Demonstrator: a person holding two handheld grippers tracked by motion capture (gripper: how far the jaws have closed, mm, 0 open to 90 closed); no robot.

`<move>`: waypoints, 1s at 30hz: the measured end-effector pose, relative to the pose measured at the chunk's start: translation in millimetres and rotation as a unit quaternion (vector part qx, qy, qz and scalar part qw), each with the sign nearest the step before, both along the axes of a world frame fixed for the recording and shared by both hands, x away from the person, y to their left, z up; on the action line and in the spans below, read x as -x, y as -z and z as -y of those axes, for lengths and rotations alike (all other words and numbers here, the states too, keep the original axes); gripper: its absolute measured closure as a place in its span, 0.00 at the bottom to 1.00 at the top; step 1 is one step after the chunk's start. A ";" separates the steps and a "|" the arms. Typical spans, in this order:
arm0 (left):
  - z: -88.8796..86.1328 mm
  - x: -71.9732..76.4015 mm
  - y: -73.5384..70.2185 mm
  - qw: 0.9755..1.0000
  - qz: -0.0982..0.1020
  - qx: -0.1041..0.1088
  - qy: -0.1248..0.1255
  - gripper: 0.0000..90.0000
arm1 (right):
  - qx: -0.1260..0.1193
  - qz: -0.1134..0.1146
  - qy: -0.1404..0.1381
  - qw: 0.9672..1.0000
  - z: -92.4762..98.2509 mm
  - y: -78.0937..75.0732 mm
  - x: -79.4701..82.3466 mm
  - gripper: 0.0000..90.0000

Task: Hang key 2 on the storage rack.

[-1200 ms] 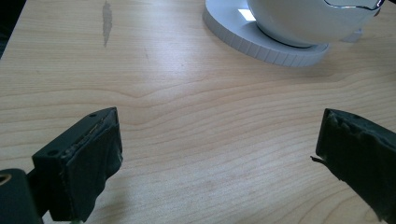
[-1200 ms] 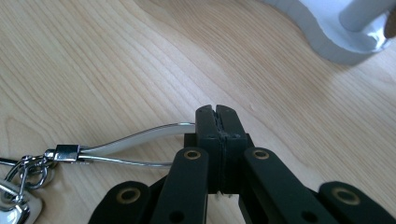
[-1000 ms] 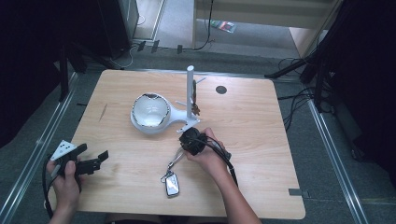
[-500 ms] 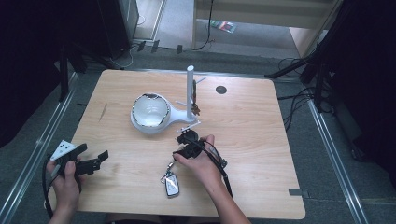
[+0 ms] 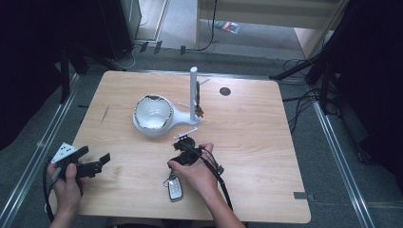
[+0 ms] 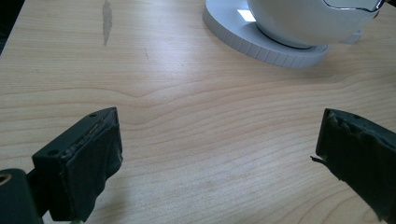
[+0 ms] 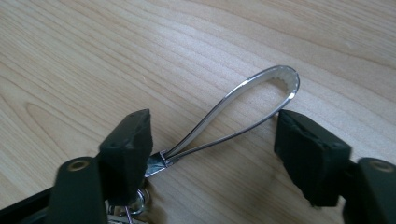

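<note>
A car key fob (image 5: 175, 190) lies near the table's front edge, with a silver metal loop (image 7: 243, 105) attached to its ring. My right gripper (image 5: 178, 161) is tipped down over that loop. In the right gripper view my right gripper (image 7: 215, 125) is open, one jaw on each side of the loop and nothing pinched. My left gripper (image 5: 96, 157) hovers low at the front left. In the left gripper view my left gripper (image 6: 219, 130) is open over bare wood. The white bowl-shaped stand (image 5: 152, 115) has an upright post (image 5: 194, 90) with a small key bunch (image 5: 198, 108) hanging on it.
The white stand's round base (image 6: 261, 42) is ahead of the left gripper. A dark round hole (image 5: 225, 91) marks the wooden table (image 5: 266, 142) at the back right. Metal rails run along the floor on both sides of the table.
My right gripper has drawn back from beside the white stand towards the front edge and now straddles the key fob's loop. The left gripper has stayed put.
</note>
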State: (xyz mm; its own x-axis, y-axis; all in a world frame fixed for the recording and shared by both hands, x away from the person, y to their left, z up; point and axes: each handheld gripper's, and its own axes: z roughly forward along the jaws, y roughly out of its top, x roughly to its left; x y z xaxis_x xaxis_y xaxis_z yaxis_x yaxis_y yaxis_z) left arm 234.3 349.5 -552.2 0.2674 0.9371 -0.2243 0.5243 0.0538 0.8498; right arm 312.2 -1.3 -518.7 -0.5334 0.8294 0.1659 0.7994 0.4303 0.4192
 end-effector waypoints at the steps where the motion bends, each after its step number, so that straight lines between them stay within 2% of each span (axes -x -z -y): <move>1: 0.0 0.0 0.0 1.000 0.000 0.000 0.000 0.01 | 0.001 0.003 -0.002 1.000 -0.5 -0.3 0.1 0.40; 3: 0.0 0.0 0.0 1.000 0.000 0.000 0.000 0.01 | 0.000 0.008 -0.004 1.000 -0.8 -0.6 0.1 0.54; 4: 0.0 -0.1 0.0 1.000 0.000 0.000 0.000 0.01 | -0.002 0.009 -0.012 1.000 -0.3 -0.8 0.7 0.70; 5: 0.0 -0.1 0.1 1.000 0.000 0.000 0.000 0.01 | -0.002 0.009 -0.012 1.000 -0.3 -0.8 0.7 0.70; 7: 0.1 -0.1 0.1 1.000 0.000 0.001 -0.001 0.01 | -0.003 0.006 -0.019 1.000 0.2 -0.6 1.2 0.84; 10: -0.1 -0.1 0.0 1.000 0.000 0.000 0.000 0.01 | -0.005 0.004 -0.028 1.000 0.9 0.4 2.8 0.97; 16: -0.1 -0.2 0.0 1.000 -0.001 -0.001 0.000 0.01 | -0.012 0.018 -0.042 0.999 3.7 -0.6 5.5 0.99; 22: -0.1 -0.2 0.0 1.000 -0.001 -0.001 0.000 0.01 | -0.027 0.053 -0.038 0.998 8.4 -9.1 7.2 0.99; 24: 0.0 -0.2 0.0 1.000 -0.001 -0.001 0.000 0.01 | -0.034 0.071 -0.034 0.996 12.5 -13.4 7.5 0.99; 26: 0.0 -0.2 0.0 1.000 -0.001 -0.001 0.000 0.01 | -0.035 0.076 -0.031 0.996 13.9 -15.3 8.1 0.99; 30: 0.0 -0.2 0.0 1.000 -0.001 -0.001 0.000 0.01 | -0.047 0.106 -0.022 0.993 19.9 -22.4 9.5 0.99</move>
